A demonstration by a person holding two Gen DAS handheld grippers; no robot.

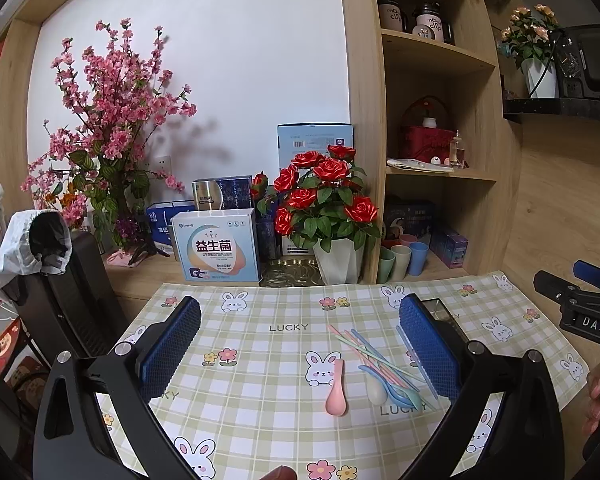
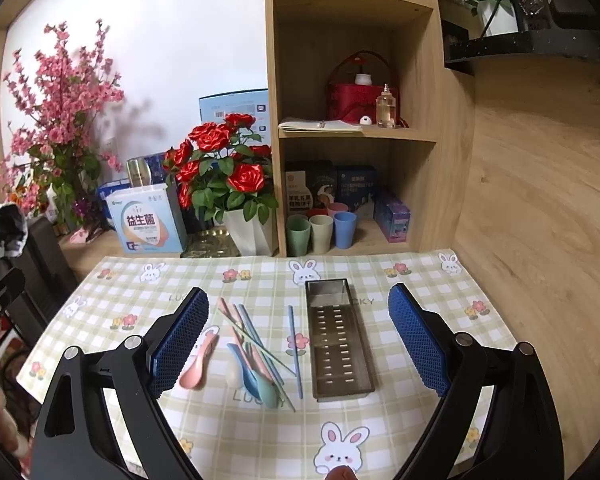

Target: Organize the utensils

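Observation:
A pink spoon [image 1: 336, 390] lies on the checked tablecloth, apart from a pile of pastel spoons and chopsticks [image 1: 384, 368]. In the right wrist view the pink spoon [image 2: 198, 364] lies left of the pile [image 2: 256, 356], and a single blue chopstick [image 2: 295, 350] lies beside a perforated metal utensil tray [image 2: 338, 344]. My left gripper [image 1: 300, 344] is open above the cloth, with the pink spoon and pile between its fingers. My right gripper [image 2: 298, 338] is open, empty, over the utensils and tray.
A white pot of red roses [image 1: 328, 216], boxes [image 1: 216, 246] and a pink blossom plant [image 1: 104, 140] stand behind the cloth. Pastel cups [image 2: 322, 230] sit on the low shelf. A black chair [image 1: 60, 280] stands at the left. The right gripper shows at the right edge [image 1: 580, 304].

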